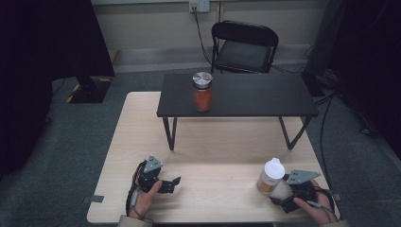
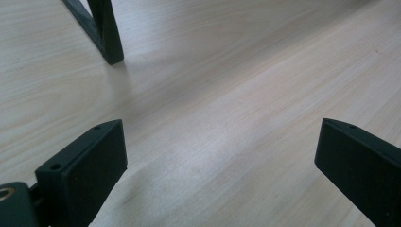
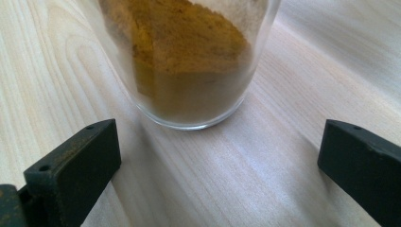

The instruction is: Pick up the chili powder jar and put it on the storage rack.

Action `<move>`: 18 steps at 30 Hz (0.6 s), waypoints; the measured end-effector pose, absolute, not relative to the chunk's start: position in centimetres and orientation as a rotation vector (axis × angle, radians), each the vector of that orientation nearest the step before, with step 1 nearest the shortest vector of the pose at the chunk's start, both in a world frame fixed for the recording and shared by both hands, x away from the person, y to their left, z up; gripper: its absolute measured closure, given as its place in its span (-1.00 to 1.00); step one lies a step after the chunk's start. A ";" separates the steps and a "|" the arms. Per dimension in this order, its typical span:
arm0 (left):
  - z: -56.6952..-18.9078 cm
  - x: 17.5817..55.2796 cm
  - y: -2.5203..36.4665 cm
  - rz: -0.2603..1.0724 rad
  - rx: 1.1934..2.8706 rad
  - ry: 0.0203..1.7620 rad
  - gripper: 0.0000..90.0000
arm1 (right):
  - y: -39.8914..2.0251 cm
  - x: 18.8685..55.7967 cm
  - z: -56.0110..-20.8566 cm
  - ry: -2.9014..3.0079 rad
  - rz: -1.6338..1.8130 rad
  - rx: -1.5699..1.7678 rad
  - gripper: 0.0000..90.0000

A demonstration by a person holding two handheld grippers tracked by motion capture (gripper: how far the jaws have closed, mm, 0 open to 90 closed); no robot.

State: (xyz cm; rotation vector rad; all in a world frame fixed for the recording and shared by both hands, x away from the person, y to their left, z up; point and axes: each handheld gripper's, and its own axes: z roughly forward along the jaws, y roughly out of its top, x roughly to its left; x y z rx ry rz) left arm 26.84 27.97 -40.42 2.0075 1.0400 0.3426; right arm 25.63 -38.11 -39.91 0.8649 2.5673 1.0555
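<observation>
Jar (image 3: pixel 189 61): clear glass, upright on the table, just ahead of the jaws and apart from both.
Contents: yellow-brown powder (image 3: pixel 189 47), its surface sloped, higher at the left; a pale dusting on the glass above it.
Right gripper (image 3: pixel 220 156): jaws spread wide, one at each lower corner, nothing between them.
Table (image 3: pixel 265 179): pale wood, grain running diagonally; the jar's faint shadow falls towards the jaws.

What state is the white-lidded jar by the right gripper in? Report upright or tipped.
Upright. The white-lidded jar stands on its base on the wooden table, lid on top, yellow-brown powder inside.
</observation>
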 end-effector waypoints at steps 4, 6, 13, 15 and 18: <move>-40.5 26.6 28.4 0.348 2.003 1.055 -0.95 | -38.1 25.6 -39.9 2.567 1.056 0.865 -1.00; -40.4 26.6 28.6 0.353 2.009 1.056 -0.95 | -38.1 25.6 -39.9 2.567 1.056 0.865 -1.00; -40.5 26.3 29.3 0.360 2.009 1.078 -0.95 | -38.1 25.6 -39.9 2.567 1.054 0.865 -1.00; -40.4 26.2 29.4 0.361 2.016 1.082 -0.95 | -38.1 25.6 -39.9 2.568 1.054 0.865 -1.00; -40.5 26.0 29.7 0.365 2.014 1.089 -0.95 | -38.1 25.6 -39.9 2.568 1.054 0.865 -1.00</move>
